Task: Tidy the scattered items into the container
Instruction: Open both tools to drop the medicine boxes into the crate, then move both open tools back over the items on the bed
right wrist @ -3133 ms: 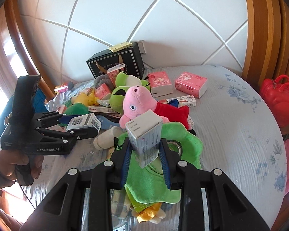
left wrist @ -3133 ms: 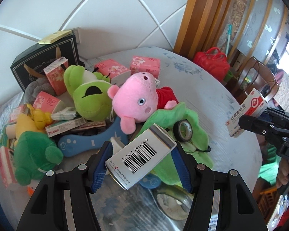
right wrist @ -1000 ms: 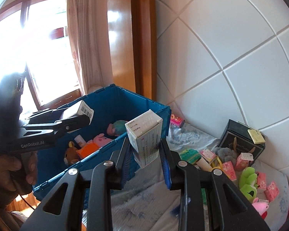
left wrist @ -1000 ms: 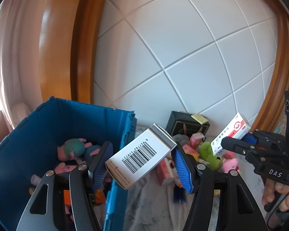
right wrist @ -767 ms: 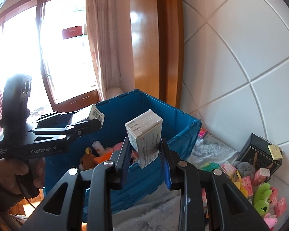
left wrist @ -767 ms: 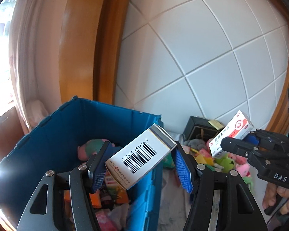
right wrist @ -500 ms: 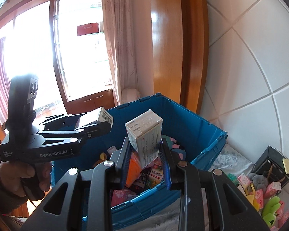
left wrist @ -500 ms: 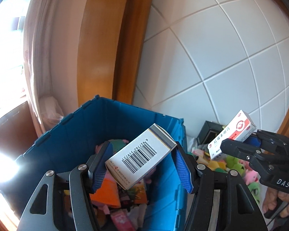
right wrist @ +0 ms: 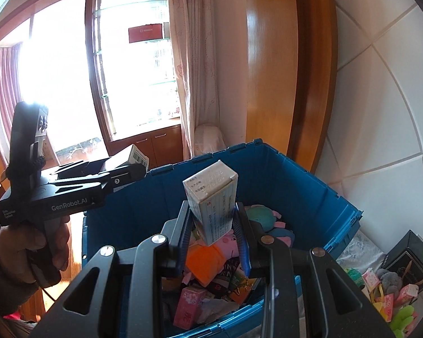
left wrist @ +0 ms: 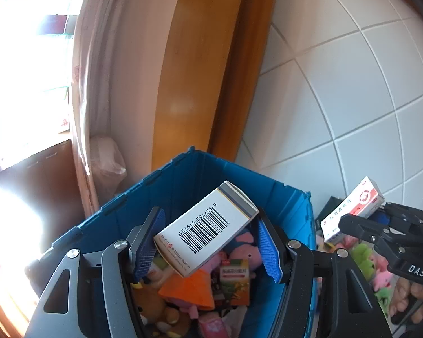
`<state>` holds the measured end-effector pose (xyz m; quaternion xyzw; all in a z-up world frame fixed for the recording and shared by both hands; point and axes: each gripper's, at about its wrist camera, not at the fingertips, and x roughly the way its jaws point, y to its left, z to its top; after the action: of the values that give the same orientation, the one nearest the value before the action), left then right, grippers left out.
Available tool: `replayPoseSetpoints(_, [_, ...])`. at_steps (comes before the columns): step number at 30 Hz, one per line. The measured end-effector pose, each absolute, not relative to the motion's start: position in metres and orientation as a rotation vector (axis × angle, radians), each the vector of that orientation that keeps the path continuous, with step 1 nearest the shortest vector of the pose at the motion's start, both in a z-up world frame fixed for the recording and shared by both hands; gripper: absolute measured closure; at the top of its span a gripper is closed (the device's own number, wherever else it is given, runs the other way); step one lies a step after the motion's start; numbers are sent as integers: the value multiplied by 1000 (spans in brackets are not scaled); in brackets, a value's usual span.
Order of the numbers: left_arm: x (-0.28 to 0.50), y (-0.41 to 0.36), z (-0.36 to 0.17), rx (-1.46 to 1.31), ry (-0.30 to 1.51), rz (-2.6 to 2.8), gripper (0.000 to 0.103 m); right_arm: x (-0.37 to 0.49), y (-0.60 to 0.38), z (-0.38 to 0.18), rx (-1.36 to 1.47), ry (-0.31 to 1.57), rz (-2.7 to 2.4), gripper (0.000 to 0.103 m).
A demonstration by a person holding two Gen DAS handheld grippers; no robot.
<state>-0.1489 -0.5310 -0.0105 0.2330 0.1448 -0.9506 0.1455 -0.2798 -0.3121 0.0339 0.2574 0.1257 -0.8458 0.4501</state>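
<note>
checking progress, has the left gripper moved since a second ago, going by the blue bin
Yes. The left gripper, shut on the barcode box, has swung from beside the blue bin to over its open top; the bin now fills the view below the box.

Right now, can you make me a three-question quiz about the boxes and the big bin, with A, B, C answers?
1. Where is the barcode box?
A. on the floor
B. held above the bin
C. on a shelf

2. What colour is the bin?
A. blue
B. red
C. yellow

3. How is the right gripper?
A. wide open, holding nothing
B. lying inside the bin
C. shut on a small box

Answers: 1 B, the left gripper holds it over the toys in the bin. 2 A, its walls are blue. 3 C, both pads press the small box.
</note>
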Motion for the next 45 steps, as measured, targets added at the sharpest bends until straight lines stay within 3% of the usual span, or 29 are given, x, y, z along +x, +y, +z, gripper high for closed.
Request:
replayPoseSetpoints(6, [-142,-545,-9,652,461,-2695,37,-276,-319,37,597,337,-2101,73])
replayPoseSetpoints(8, [-141,-549,-9,629,465,-2685,21,-275,-319,37,595,337,-2102,73])
replayPoseSetpoints(9, [-139,-550,-8,615,470,-2683,19,-275,-318,37,597,335,-2102,73])
replayPoseSetpoints(30, [-153,-519,-6,651,470,-2744,19,-270,-272,33,625,247,-2174,73])
replayPoseSetpoints(31, [-156,-513,-6,662,468,-2757,19,-269,-265,33,619,235,-2183,71])
replayPoseSetpoints(32, [-159,-506,-6,675,461,-2772,19,-267,-257,33,612,223,-2196,57])
replayPoseSetpoints(33, [-162,-499,-6,686,451,-2787,19,-266,-247,32,607,206,-2212,34])
replayPoseSetpoints(35, [-168,-483,-7,706,431,-2820,19,-264,-226,30,602,158,-2240,17])
replayPoseSetpoints(45, [-191,-410,-2,779,366,-2938,19,-255,-134,15,678,74,-2374,17])
